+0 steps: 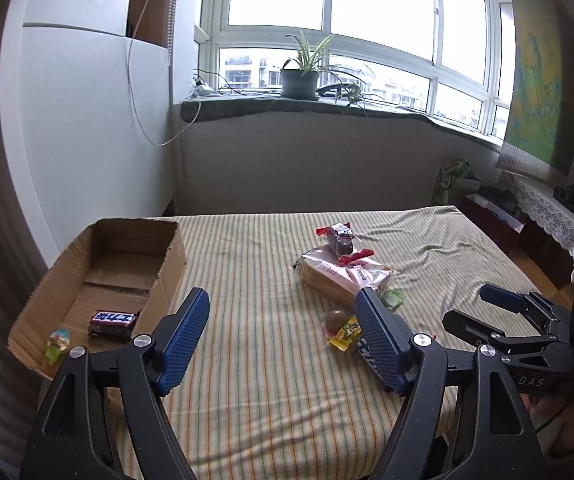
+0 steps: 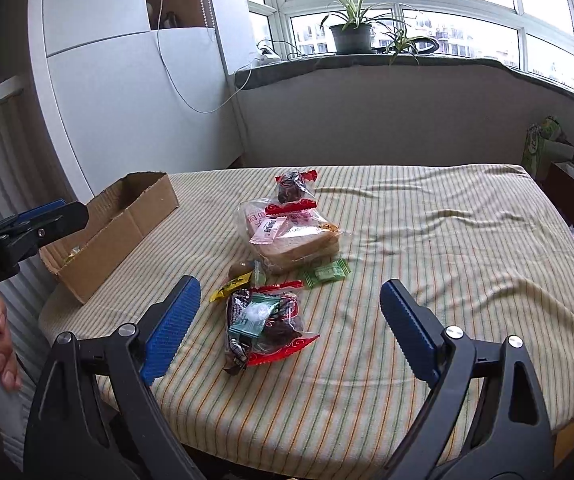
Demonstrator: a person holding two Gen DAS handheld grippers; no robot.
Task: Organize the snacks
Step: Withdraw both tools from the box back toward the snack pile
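Observation:
A cardboard box (image 1: pixel 99 276) stands at the table's left and holds a chocolate bar (image 1: pixel 111 320) and a small jelly cup (image 1: pixel 59 342). A pile of snacks lies mid-table: a bagged sandwich (image 2: pixel 291 236), a red-ended date pack (image 2: pixel 293 188) behind it, a green candy (image 2: pixel 326 273), a yellow candy (image 2: pixel 233 284) and a red-ended snack bag (image 2: pixel 265 322) nearest me. My left gripper (image 1: pixel 283 320) is open and empty, between the box and the pile. My right gripper (image 2: pixel 291 312) is open and empty, just in front of the near snack bag.
The table has a striped cloth (image 2: pixel 427 240), wrinkled at the right. The box also shows in the right wrist view (image 2: pixel 115 228). A potted plant (image 1: pixel 301 76) stands on the windowsill. A white cabinet (image 1: pixel 87 120) stands beyond the table's left edge.

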